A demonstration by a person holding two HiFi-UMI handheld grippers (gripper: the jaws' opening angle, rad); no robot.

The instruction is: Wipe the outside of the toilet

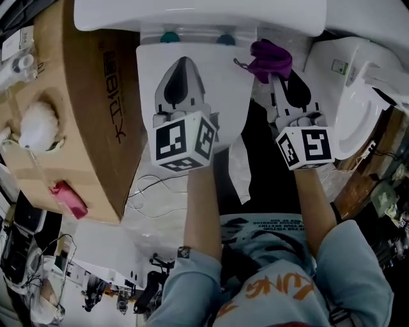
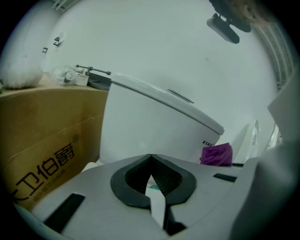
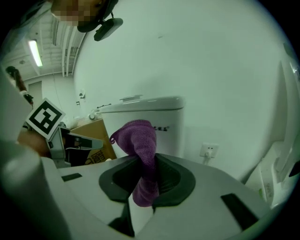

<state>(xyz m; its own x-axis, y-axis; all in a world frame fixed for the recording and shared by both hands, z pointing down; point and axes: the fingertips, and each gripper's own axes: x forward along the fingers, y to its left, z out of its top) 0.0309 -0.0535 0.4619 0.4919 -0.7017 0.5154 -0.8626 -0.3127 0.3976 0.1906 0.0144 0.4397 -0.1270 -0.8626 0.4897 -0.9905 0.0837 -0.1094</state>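
Note:
The white toilet has its tank (image 1: pixel 198 16) at the top of the head view and its closed lid (image 1: pixel 227 96) below it. My left gripper (image 1: pixel 184 62) hovers over the lid, shut with nothing between its jaws; in the left gripper view its tips (image 2: pixel 150 159) meet in front of the tank (image 2: pixel 154 126). My right gripper (image 1: pixel 276 76) is at the lid's right edge, shut on a purple cloth (image 1: pixel 271 59). In the right gripper view the cloth (image 3: pixel 140 140) stands up bunched out of the jaws (image 3: pixel 145 161), with the tank (image 3: pixel 145 117) behind it.
A large cardboard box (image 1: pixel 77 108) stands close against the toilet's left side, with white wadding (image 1: pixel 38 124) and a pink item (image 1: pixel 69 198) on it. A second white toilet (image 1: pixel 348 96) sits on the right. Cables lie on the floor (image 1: pixel 153 191). There is a wall socket (image 3: pixel 208 150).

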